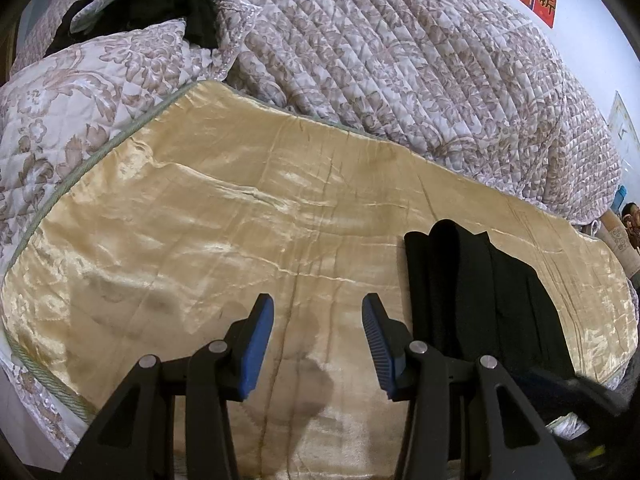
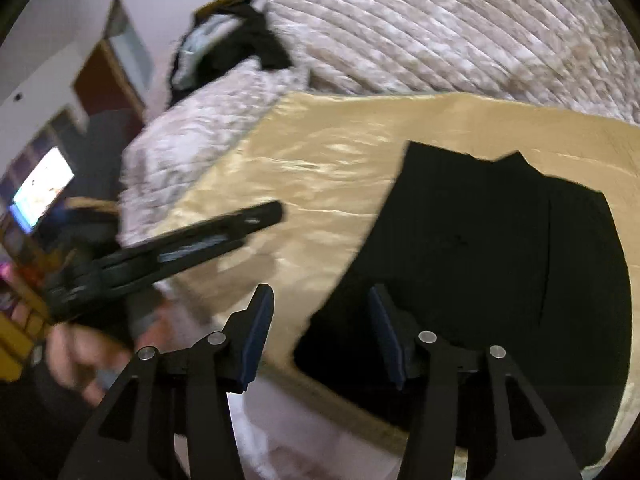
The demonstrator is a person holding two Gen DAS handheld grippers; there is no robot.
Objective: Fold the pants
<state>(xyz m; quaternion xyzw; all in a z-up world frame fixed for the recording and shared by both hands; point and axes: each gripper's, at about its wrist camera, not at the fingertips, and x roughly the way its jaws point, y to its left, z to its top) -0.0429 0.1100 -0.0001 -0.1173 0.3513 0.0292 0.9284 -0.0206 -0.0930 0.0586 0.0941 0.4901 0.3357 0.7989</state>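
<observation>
Gold blanket (image 1: 240,220) holds folded black pants (image 2: 500,260); left tool (image 1: 318,340) and right tool (image 2: 320,332) gape, empty

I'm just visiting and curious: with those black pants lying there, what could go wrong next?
1. The black pants reach the near edge of the gold blanket; a tug might slide them off the bed.
2. Both the left gripper and right gripper have open jaws holding nothing, so a shallow pinch might catch only one layer.
</observation>
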